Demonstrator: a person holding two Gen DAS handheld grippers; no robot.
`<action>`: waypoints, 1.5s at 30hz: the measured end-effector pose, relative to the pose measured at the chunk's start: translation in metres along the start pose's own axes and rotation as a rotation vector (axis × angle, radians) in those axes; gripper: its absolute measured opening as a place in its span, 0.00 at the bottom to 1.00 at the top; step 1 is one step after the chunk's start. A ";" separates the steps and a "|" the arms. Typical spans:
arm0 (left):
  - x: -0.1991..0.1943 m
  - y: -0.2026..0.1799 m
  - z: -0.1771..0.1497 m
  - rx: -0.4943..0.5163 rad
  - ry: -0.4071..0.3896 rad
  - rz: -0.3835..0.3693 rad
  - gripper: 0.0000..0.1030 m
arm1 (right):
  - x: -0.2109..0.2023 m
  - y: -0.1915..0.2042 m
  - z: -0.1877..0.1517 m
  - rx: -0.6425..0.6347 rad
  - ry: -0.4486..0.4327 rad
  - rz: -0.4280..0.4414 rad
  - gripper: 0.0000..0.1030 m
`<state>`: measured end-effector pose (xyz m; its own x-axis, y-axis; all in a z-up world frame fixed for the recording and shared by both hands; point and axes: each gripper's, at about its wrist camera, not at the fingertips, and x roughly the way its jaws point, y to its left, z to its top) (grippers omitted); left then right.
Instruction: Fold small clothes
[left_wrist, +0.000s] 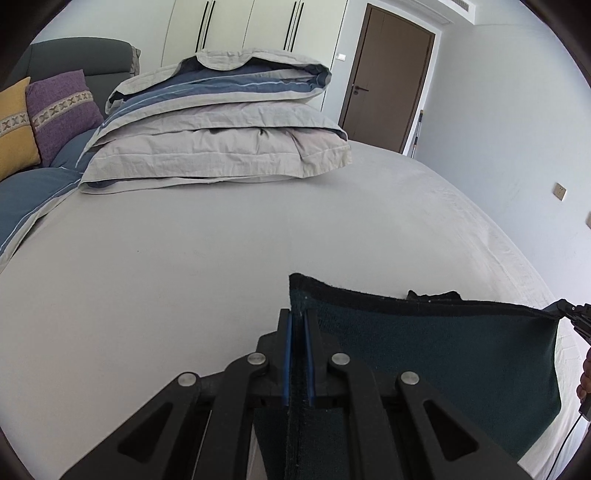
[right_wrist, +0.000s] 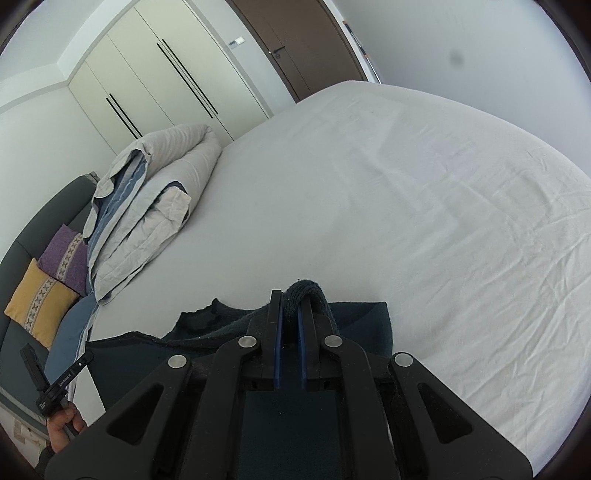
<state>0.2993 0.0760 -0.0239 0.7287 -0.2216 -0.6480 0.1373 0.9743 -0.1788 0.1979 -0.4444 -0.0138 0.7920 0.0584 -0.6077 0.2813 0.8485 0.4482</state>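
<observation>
A small dark teal garment (left_wrist: 443, 350) with a black hem is held up above the bed (left_wrist: 184, 258), stretched between both grippers. My left gripper (left_wrist: 297, 317) is shut on its left corner; the cloth runs down between the blue pads. The right gripper shows at the far right of the left wrist view (left_wrist: 565, 310), pinching the other corner. In the right wrist view my right gripper (right_wrist: 290, 299) is shut on a bunched fold of the garment (right_wrist: 362, 325), and the left gripper (right_wrist: 59, 384) shows at lower left, held by a hand.
A folded grey and blue duvet (left_wrist: 221, 129) lies at the head of the bed, also in the right wrist view (right_wrist: 147, 214). Purple (left_wrist: 62, 110) and yellow (left_wrist: 14, 129) cushions lean on the grey headboard. Wardrobes and a brown door (left_wrist: 388, 74) stand behind.
</observation>
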 end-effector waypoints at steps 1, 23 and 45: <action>0.008 0.000 0.000 0.001 0.009 0.005 0.07 | 0.012 -0.002 0.003 0.001 0.007 -0.007 0.05; 0.017 0.022 -0.019 -0.097 0.025 0.017 0.43 | 0.078 -0.054 0.008 0.156 0.086 -0.073 0.52; -0.016 0.006 -0.083 -0.083 0.101 -0.080 0.44 | -0.028 -0.053 -0.098 0.033 0.087 -0.128 0.36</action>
<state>0.2328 0.0823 -0.0762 0.6461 -0.3055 -0.6994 0.1336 0.9475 -0.2904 0.1080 -0.4392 -0.0848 0.6989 -0.0024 -0.7152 0.3957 0.8344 0.3838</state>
